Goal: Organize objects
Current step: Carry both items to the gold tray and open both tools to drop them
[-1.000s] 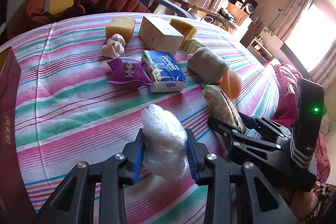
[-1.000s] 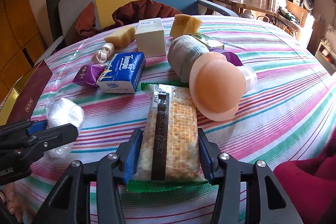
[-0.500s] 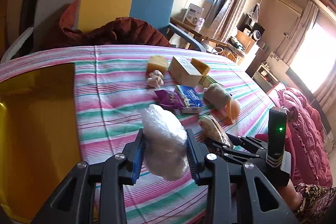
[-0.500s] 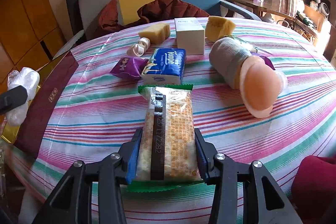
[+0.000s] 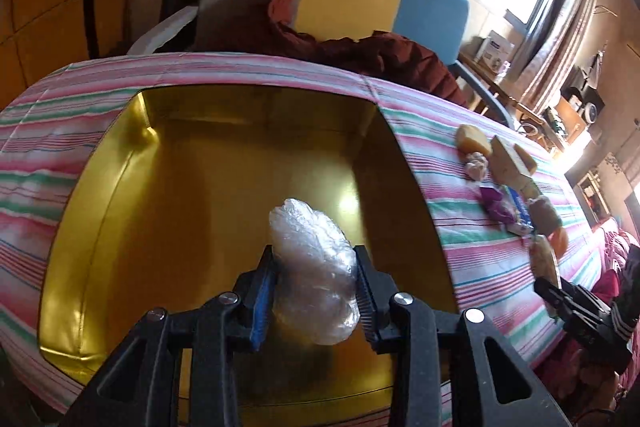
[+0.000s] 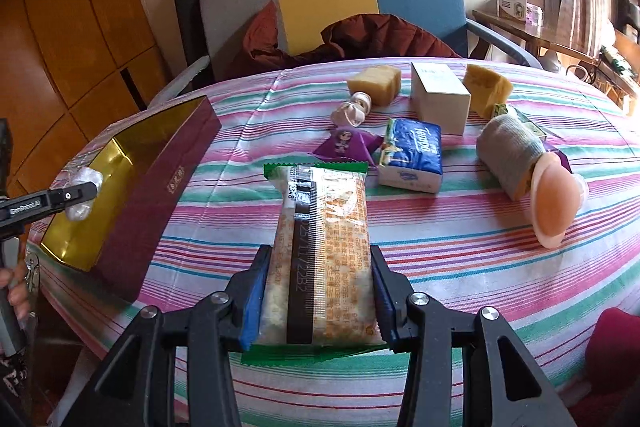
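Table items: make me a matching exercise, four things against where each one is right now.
Things:
1. clear plastic bundle
2. cracker packet
3. tissue pack
4. white box

Places:
A. between two yellow sponges
B. in the right gripper, above the striped cloth
C. in the left gripper, over the gold box
D. lying beside the purple snack packet

Pairs: 1-C, 2-B, 3-D, 4-A

My left gripper (image 5: 316, 291) is clamped on a wad of clear plastic wrap (image 5: 314, 267), held above the gold box's (image 5: 120, 187) near edge. My right gripper (image 6: 318, 297) pinches a cracker packet (image 6: 320, 247) by its near end, level over the table's (image 6: 480, 267) near edge.
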Demonstrator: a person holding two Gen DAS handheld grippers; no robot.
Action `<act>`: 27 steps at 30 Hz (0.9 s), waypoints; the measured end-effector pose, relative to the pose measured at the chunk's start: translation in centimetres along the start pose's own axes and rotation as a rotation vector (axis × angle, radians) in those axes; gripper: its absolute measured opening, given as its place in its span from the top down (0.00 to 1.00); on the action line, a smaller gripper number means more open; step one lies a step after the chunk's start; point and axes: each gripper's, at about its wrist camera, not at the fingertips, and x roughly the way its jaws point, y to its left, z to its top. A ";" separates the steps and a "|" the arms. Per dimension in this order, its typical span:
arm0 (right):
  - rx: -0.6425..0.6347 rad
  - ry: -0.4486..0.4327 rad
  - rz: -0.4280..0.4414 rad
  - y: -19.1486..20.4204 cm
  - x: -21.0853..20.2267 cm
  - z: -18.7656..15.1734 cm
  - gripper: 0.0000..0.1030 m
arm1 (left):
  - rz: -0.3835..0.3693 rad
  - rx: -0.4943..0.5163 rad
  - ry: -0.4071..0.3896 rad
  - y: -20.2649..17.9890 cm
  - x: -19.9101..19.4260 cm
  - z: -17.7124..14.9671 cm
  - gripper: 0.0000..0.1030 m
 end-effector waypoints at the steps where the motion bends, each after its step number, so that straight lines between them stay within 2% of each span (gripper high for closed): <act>1: -0.006 -0.004 0.007 0.4 -0.2 0.1 0.55 | 0.012 -0.017 0.005 0.8 0.1 0.0 0.65; 6: -0.028 -0.023 0.042 2.5 -0.7 0.6 0.55 | 0.085 -0.062 0.032 4.1 0.4 -0.7 0.65; 13: -0.080 -0.046 0.092 5.5 -1.2 1.6 0.55 | 0.172 -0.072 0.088 6.1 0.5 -0.8 0.64; 19: -0.129 -0.043 0.142 8.1 -0.9 2.2 0.55 | 0.232 -0.109 0.102 7.3 -0.6 -0.4 0.52; 20: -0.140 -0.041 0.152 8.6 -0.8 2.3 0.55 | 0.228 -0.120 0.097 7.6 -0.9 -0.3 0.48; 22: -0.159 -0.038 0.170 9.6 -0.6 2.4 0.55 | 0.210 -0.149 0.069 8.0 -1.7 -0.1 0.48; 27: -0.201 -0.013 0.228 12.5 0.2 3.1 0.55 | 0.143 -0.243 -0.085 8.7 -4.9 0.4 0.48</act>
